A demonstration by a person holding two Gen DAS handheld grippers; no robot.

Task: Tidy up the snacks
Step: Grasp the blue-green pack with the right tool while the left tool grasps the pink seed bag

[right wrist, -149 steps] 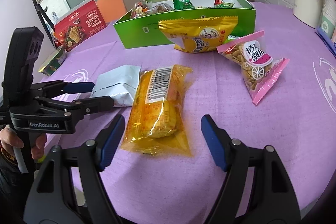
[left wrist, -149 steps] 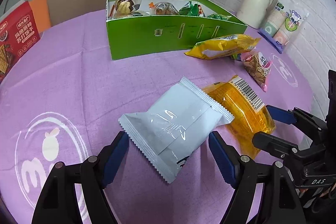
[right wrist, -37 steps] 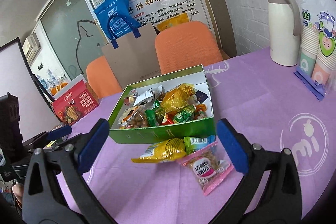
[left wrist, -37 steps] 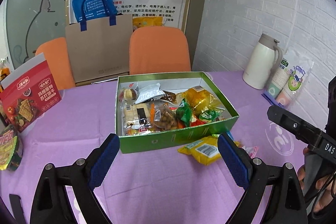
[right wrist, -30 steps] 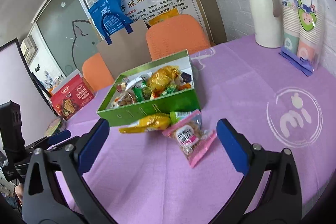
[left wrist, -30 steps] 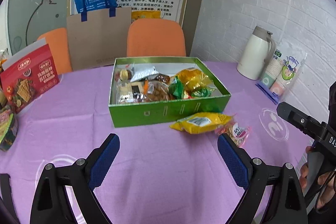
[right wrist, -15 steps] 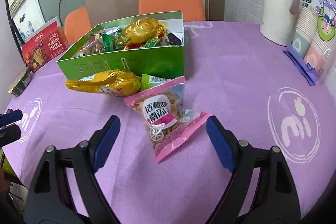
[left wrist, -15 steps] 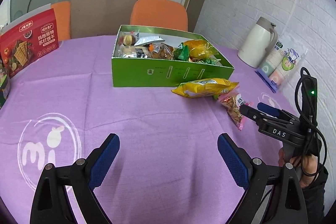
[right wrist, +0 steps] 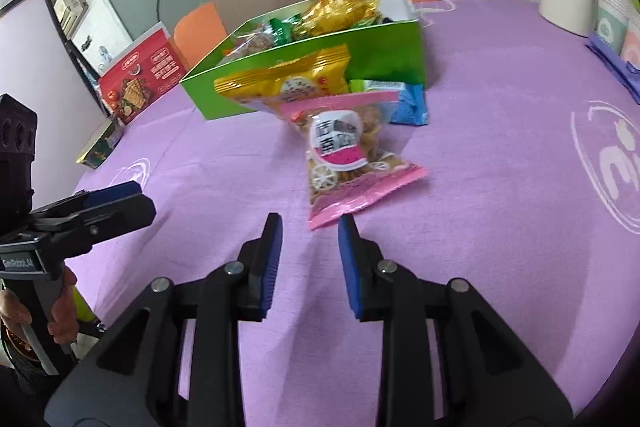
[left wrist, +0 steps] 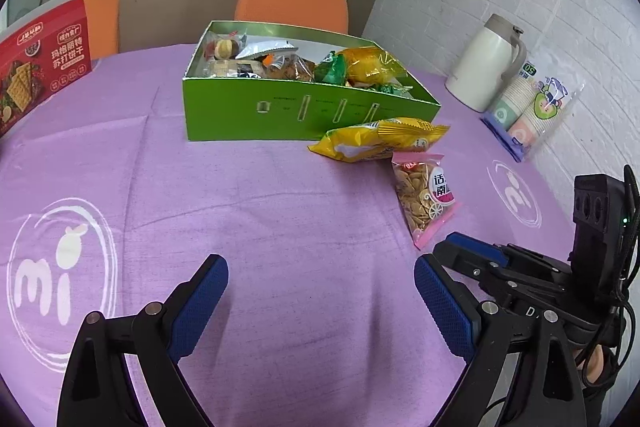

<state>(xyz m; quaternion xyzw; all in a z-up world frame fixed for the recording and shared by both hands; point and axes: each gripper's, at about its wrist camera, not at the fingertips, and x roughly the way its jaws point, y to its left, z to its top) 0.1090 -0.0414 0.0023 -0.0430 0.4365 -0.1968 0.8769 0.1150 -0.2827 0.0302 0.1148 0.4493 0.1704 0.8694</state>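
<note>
My right gripper (right wrist: 308, 227) is closing, its jaws narrow with nothing between them yet, just short of the pink snack bag (right wrist: 348, 163) lying on the purple counter (right wrist: 500, 227). My left gripper (left wrist: 320, 291) hangs wide and empty over bare cloth. The yellow snack bag (left wrist: 380, 143) lies against the green box (left wrist: 304, 115) full of snacks

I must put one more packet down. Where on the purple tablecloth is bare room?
Bare: the wide patch between the green box, the white logo and the left hand-held gripper. Crowded: right of the box, around the yellow bag and the pink seed packet.
</note>
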